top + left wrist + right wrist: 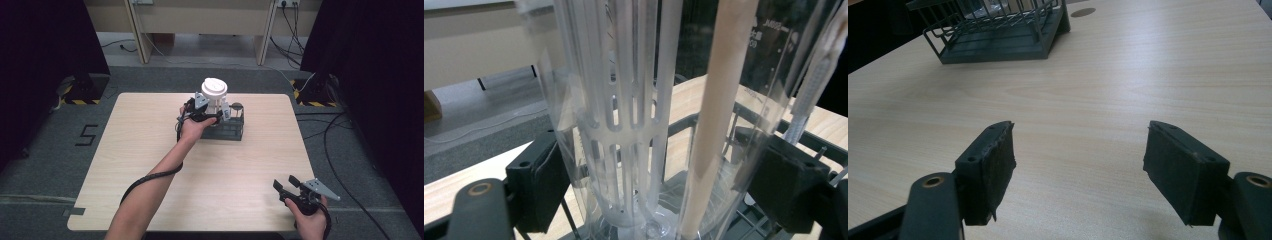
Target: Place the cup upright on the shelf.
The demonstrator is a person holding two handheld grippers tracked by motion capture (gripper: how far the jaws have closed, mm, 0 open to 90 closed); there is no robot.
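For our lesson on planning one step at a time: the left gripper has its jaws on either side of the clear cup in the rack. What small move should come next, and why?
Probably lift straight up a little. The left gripper brackets the clear cup, pads at its walls, while the cup sits in the dark wire rack. The rack's bars surround it, so sideways pulling would likely snag. The right gripper is open, far off.

I see a pale matt wood-grain table (1128,85), a dark wire rack (998,35), a glossy clear plastic container (624,125) and matt black, rough-edged pads (993,165) on my right gripper (1078,170).
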